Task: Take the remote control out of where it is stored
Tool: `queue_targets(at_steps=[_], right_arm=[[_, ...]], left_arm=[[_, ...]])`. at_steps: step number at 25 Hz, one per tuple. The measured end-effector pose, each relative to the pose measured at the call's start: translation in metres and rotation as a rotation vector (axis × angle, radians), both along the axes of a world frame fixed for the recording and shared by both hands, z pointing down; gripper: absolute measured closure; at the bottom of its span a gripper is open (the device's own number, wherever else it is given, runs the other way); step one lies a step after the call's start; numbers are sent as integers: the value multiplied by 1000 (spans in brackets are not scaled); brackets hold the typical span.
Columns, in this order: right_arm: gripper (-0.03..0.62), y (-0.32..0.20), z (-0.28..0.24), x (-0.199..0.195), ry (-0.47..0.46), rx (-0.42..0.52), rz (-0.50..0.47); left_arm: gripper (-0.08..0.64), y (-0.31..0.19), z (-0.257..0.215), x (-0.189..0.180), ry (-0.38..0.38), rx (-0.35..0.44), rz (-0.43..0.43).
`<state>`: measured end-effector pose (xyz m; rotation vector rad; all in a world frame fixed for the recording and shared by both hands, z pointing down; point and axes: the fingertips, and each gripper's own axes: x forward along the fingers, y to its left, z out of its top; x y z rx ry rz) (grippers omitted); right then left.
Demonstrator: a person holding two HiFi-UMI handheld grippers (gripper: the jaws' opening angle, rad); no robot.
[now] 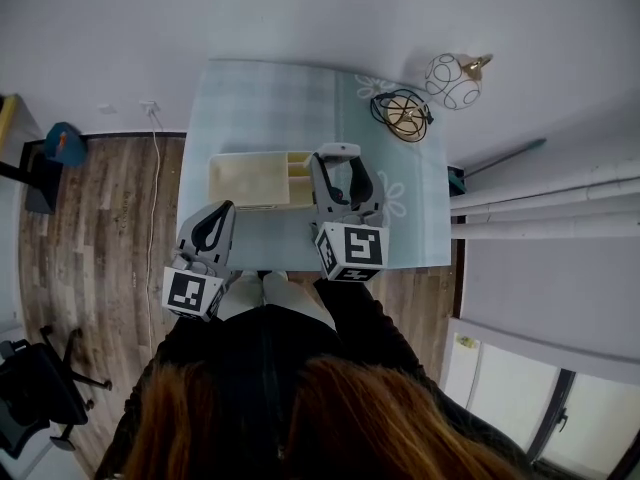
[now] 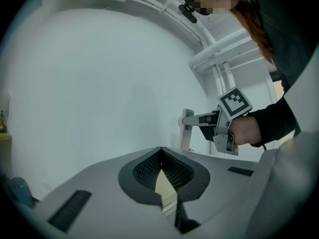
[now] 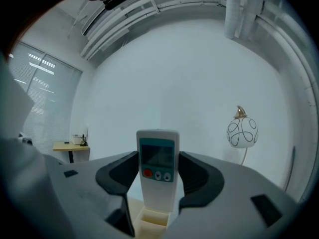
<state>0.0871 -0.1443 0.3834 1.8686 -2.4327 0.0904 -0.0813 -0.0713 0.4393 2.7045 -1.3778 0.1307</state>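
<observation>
Right gripper (image 1: 340, 163) sits over the right-hand slot of the cream organizer (image 1: 245, 178) on the table (image 1: 260, 98). Its pads press both long edges of the remote control (image 3: 158, 168), which stands upright, screen toward the camera, foot at the slot mouth (clear of the rim or not: cannot tell). Left gripper (image 2: 160, 156) is closed on nothing, near left, apart from the box. Judgement: lift straight up along the slot, no tilt, steady squeeze; the left one could hold the light box down if it rises too.
</observation>
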Motion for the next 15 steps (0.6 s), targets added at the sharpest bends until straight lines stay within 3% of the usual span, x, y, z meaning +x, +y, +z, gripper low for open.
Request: queue_targets(at_steps=[15], right_arm=[[336, 60, -4, 22, -1, -33, -10]], left_arm=[[554, 2, -1, 12, 0, 1, 35]])
